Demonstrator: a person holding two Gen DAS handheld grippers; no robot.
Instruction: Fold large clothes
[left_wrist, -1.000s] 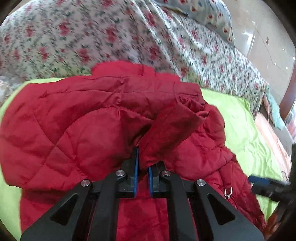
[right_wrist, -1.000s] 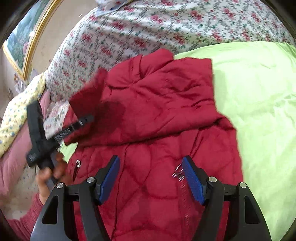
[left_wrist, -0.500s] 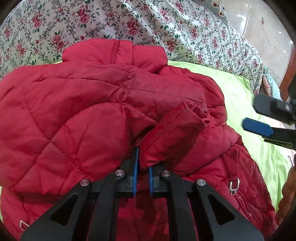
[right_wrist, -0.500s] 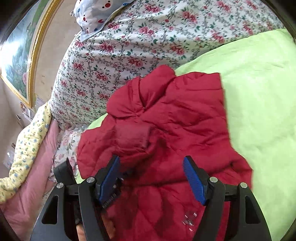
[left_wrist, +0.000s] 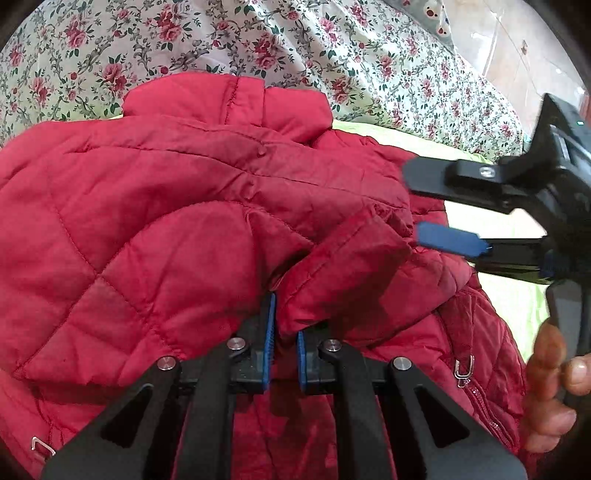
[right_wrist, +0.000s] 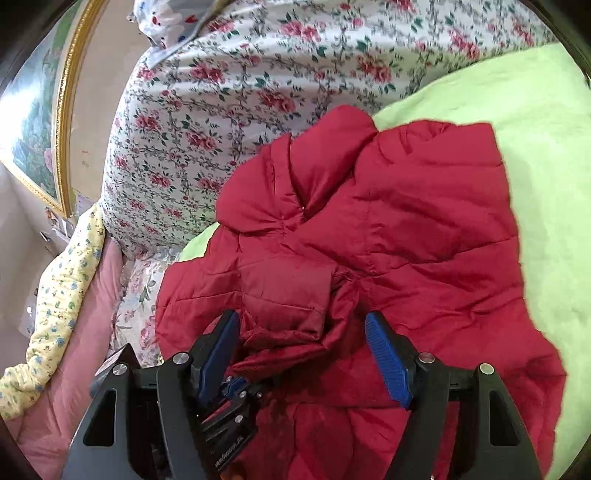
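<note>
Left hand-held gripper is pinched tight on the sleeve cuff of the red quilted jacket, blue pads nearly touching w/ a thin bit of fabric between. Right hand-held gripper is spread wide, holding nothing, hovering over the same cuff; in the left wrist view it shows at the right side, pads level w/ the cuff end.

Jacket lies on the lime-green sheet of the bed, collar toward the floral quilt at the bed's far edge. Body is spread roughly flat, front zipper toward the bed's near edge. Sleeve is brought in across the chest, cuff raised off the body where it's pinched.

Step in hand, my read: folding the sleeve inward over the torso, approx. mid-task; the body itself doesn't look folded over yet.

Next move prob. needs the left to lay the cuff flat on the chest & let go, w/ the right either pressing it down or shifting to the hem/side for the body fold. Puffy fill may spring back, so sleeve could slide off once released; can't tell what the other sleeve is doing.
</note>
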